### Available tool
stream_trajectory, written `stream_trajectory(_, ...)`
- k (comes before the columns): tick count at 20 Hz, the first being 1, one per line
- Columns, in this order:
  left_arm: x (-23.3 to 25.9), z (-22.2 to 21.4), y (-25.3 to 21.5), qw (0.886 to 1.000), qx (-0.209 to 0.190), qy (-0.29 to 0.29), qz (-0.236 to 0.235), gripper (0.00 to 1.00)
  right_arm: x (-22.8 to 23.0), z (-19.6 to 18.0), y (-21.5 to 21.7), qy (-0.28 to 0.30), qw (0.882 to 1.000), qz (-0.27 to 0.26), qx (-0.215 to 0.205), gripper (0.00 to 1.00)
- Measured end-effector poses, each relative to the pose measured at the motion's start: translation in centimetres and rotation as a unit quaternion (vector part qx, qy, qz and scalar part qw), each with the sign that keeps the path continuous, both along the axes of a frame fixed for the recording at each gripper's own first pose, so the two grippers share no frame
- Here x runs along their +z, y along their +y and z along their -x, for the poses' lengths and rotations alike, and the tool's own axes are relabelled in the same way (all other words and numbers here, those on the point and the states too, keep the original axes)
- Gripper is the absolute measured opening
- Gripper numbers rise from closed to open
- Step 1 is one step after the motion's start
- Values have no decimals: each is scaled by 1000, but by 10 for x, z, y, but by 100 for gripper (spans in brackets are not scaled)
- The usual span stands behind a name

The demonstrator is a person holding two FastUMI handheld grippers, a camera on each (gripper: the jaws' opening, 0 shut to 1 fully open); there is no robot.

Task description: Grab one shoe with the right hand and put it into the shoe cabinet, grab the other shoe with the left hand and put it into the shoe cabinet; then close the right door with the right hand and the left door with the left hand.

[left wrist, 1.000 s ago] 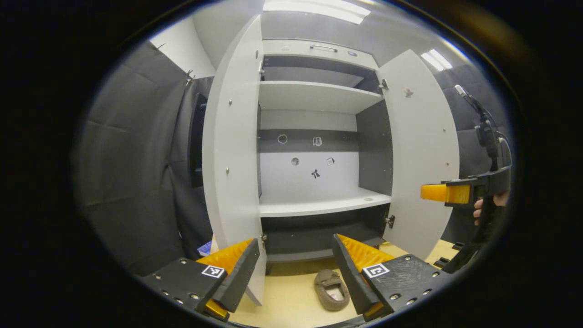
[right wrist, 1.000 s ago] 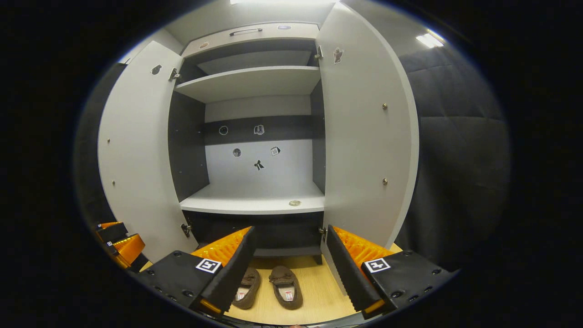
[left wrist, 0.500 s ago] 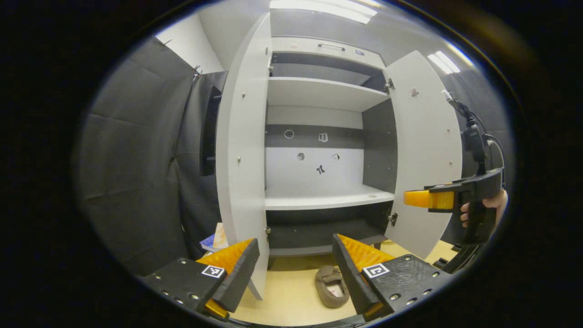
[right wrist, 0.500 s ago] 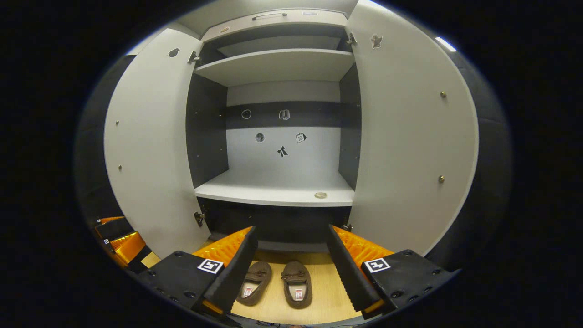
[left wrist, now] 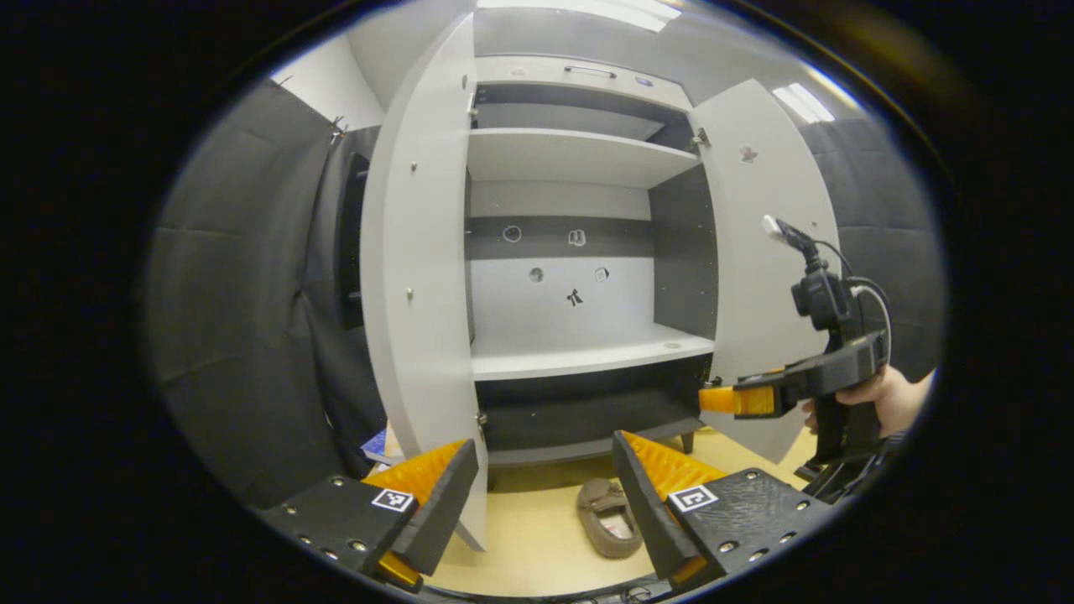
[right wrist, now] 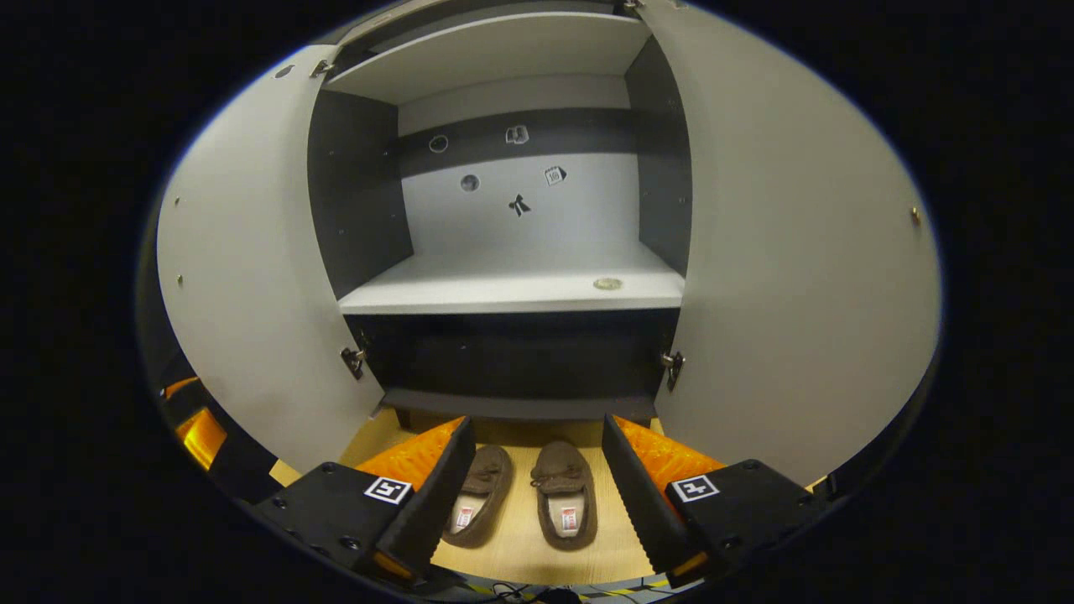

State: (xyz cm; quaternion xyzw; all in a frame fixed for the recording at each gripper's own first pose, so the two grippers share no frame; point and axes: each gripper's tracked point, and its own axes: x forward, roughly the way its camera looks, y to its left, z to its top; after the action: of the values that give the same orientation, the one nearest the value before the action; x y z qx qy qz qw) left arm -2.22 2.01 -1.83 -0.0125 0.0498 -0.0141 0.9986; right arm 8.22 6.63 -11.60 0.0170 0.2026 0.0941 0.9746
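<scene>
You are facing the shoe cabinet (right wrist: 512,289) with both of its doors swung open: in the right gripper view the left door (right wrist: 252,285) fills the left of the frame and the right door (right wrist: 797,277) the right. The pale wooden floor (right wrist: 520,545) runs along the bottom, and dark padded cloth walls close off the booth at the left edge of the left gripper view.

Your right gripper (right wrist: 534,503) stands wide apart with nothing between its fingers. Low in the centre, between them, the pair of brown shoes (right wrist: 524,503) lies side by side on the floor, just in front of the cabinet's base.

Your left gripper (left wrist: 545,503) is also spread wide and empty. In its view one shoe (left wrist: 606,518) shows at bottom centre, partly covered by the finger; the other cannot be made out. The cabinet's dark lowest compartment is hard to read.
</scene>
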Motion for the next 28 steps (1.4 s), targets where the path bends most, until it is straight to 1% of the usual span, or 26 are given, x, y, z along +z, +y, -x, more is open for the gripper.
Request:
stream_trajectory(1,0,-3,-5,1000,-3,4,13,93,-12,1,2,14,1000,-7,4,96)
stream_trajectory(2,2,-6,-10,1000,-5,5,23,98,-24,0,4,28,1000,-12,7,96)
stream_trajectory(3,2,-10,-15,1000,-5,9,29,98,-36,-1,5,41,999,-13,10,93)
stream_trajectory(4,1,-14,-17,999,-4,14,30,93,-47,-3,5,52,999,-10,12,96)
stream_trajectory(5,-1,-16,-19,999,-4,20,30,93,-59,-5,6,63,998,-7,15,96)
stream_trajectory(6,-2,-18,-21,999,-2,24,27,94,-71,-8,7,74,997,-6,19,96)
stream_trajectory(7,-4,-21,-22,999,0,27,25,98,-84,-10,9,86,996,-6,24,93)
stream_trajectory(9,-6,-24,-27,999,1,36,22,98,-111,-14,11,114,993,-4,30,92)
stream_trajectory(10,-5,-25,-28,999,3,39,22,89,-124,-17,12,131,991,-4,30,98)
stream_trajectory(11,-6,-26,-29,999,5,41,23,97,-136,-19,15,146,989,-10,32,99)
stream_trajectory(12,-7,-29,-30,999,8,43,24,97,-146,-21,17,157,987,-15,34,99)
stream_trajectory(13,-9,-29,-29,999,11,46,25,93,-155,-23,19,167,985,-18,37,98)
stream_trajectory(14,-12,-31,-30,998,14,51,26,93,-165,-25,21,175,984,-15,42,98)
stream_trajectory(15,-15,-32,-30,998,17,57,26,89,-176,-27,22,182,982,-9,48,98)
stream_trajectory(16,-17,-34,-28,998,20,61,25,93,-187,-29,23,191,980,-2,55,99)
stream_trajectory(17,-19,-36,-28,997,24,63,24,93,-199,-30,25,205,977,4,56,93)
stream_trajectory(18,-19,-37,-28,997,26,66,25,94,-209,-33,27,218,974,2,56,99)
stream_trajectory(19,-20,-38,-29,997,25,69,30,98,-219,-37,31,229,972,-5,58,99)
stream_trajectory(20,-21,-40,-31,996,23,72,38,94,-227,-41,35,235,970,-7,60,94)
stream_trajectory(21,-22,-43,-32,996,21,75,43,94,-237,-44,36,240,969,-1,63,92)
stream_trajectory(22,-24,-45,-33,996,21,78,42,93,-246,-48,36,242,968,11,67,96)
stream_trajectory(23,-24,-46,-34,996,23,79,39,93,-252,-50,36,240,968,23,70,88)
stream_trajectory(25,-23,-49,-35,996,25,79,30,93,-258,-65,38,216,973,49,70,90)
stream_trajectory(28,-24,-52,-34,996,29,80,22,93,-265,-87,34,187,977,86,51,86)
